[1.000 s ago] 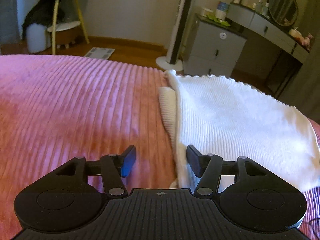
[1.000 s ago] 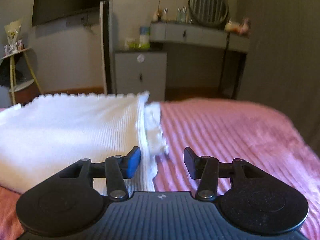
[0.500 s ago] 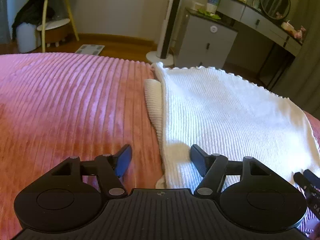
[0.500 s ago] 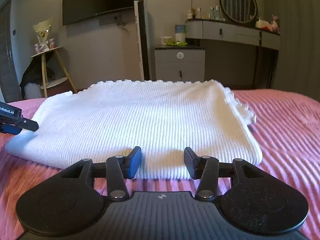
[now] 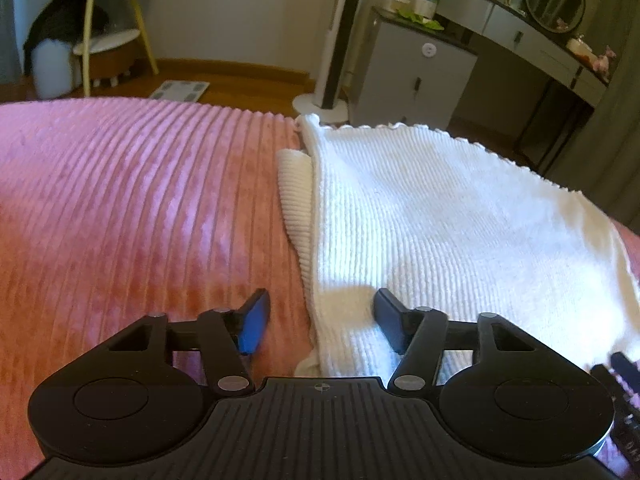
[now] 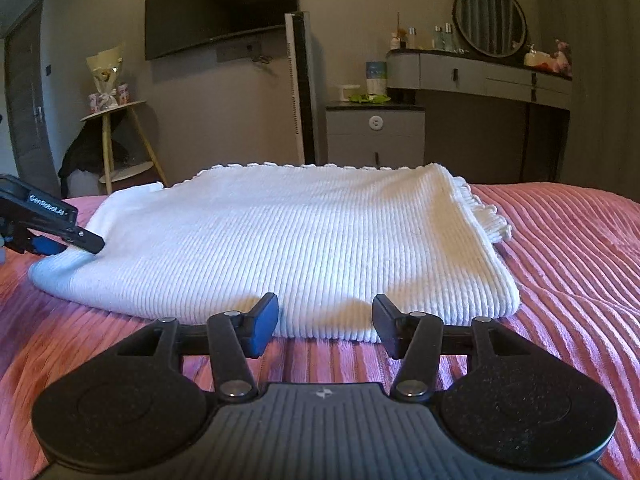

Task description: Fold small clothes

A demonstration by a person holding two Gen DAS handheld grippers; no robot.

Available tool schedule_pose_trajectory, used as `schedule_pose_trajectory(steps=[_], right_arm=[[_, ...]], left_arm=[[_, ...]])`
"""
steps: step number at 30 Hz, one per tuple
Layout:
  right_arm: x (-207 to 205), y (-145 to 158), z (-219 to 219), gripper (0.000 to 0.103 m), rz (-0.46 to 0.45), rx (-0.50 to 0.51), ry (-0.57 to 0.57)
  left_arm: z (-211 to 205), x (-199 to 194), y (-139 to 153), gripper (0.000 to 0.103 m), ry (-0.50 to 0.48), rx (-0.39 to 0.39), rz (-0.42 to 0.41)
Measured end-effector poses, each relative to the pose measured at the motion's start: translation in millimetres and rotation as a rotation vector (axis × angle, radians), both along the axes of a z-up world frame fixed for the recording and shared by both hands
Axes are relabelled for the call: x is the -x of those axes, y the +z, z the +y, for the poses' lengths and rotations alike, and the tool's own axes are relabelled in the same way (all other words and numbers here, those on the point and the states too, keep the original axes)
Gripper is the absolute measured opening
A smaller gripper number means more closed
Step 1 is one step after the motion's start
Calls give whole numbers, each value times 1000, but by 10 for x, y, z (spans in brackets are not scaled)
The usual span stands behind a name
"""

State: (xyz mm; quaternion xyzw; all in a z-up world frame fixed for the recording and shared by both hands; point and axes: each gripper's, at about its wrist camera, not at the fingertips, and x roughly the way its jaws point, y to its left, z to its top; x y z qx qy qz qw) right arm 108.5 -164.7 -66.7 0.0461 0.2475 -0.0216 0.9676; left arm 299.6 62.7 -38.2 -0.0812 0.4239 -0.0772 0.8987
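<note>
1. On the pink ribbed bedspread (image 5: 120, 200), left gripper (image 5: 320, 320) sits spread wide, straddling the near-left edge of the white knit garment (image 5: 440, 220), gripping nothing.
2. Garment lies folded flat, mid-bed.
3. Right gripper (image 6: 325, 324) gapes empty at the near edge.
4. Judged step: pre-grasp; next, pinch the edges.

Both wrist views sit low, close — sharing the white knit (image 5: 460, 220) (image 6: 288, 248), seemingly from adjacent edges.

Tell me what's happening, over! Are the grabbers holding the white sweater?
Left gripper open, jaws straddling the white sweater edge. Right gripper open at its near edge, nothing held. Sweater lies folded on the pink bedspread. Nothing in the way.
</note>
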Motion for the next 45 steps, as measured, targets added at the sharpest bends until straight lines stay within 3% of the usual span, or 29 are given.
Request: schedule_pose_trajectory(steps=[8, 13, 21, 23, 25, 28, 37, 45], right_arm=[[-4, -35, -91, 55, -25, -74, 11], [-9, -31, -122, 55, -37, -104, 20], [-29, -25, -110, 55, -54, -114, 27], [-46, -38, -85, 49, -50, -105, 34], [-67, -53, -76, 35, -42, -109, 54], [-91, -83, -60, 31, -25, -105, 55], [-76, -68, -132, 31, -34, -156, 44], [-57, -28, -202, 32, -61, -185, 18]], left_arm=[[153, -70, -17, 42, 17, 146, 67], [183, -47, 12, 55, 39, 123, 55], [174, -238, -105, 52, 54, 271, 108], [152, -301, -131, 53, 73, 285, 121], [163, -340, -137, 46, 90, 301, 129], [201, -320, -84, 29, 96, 329, 117], [26, -194, 336, 23, 43, 315, 4], [-690, -52, 849, 23, -157, 184, -122]])
